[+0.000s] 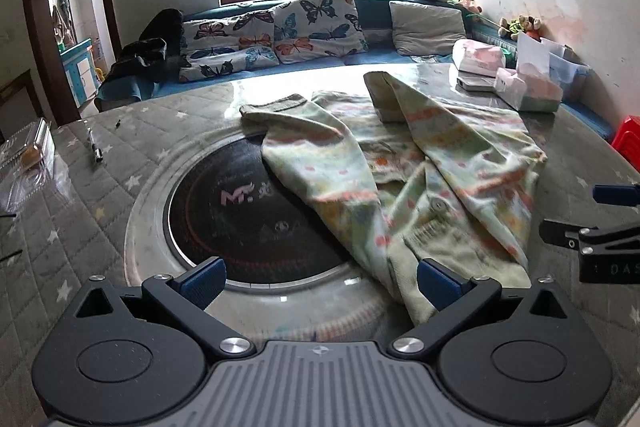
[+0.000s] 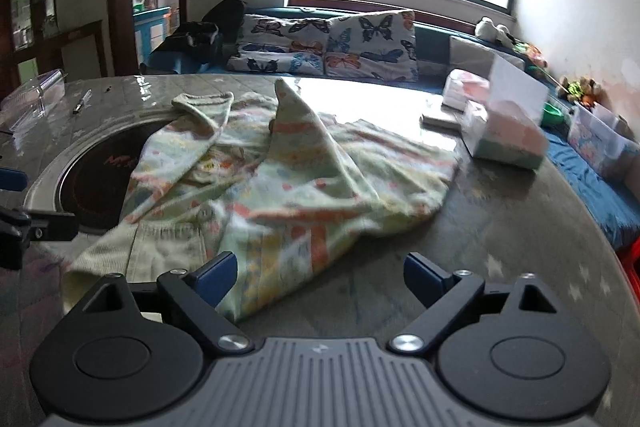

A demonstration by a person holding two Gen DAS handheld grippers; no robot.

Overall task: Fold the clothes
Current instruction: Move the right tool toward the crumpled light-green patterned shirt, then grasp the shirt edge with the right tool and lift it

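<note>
Round table (image 1: 120, 147) with a grey quilted cover carries a crumpled pale green patterned garment (image 1: 420, 163) spread from its dark central disc (image 1: 248, 211) toward the right edge. Left gripper (image 1: 320, 283) sits level at the near edge, jaws wide apart, empty, right finger beside the hem. Right gripper (image 2: 320, 277) likewise low, jaws apart, holding nothing

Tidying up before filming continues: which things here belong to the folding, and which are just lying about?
For the job: patterned garment; left gripper; right gripper, both open.

Lying about: pen; clear plastic box; tissue packs; butterfly cushions.
</note>
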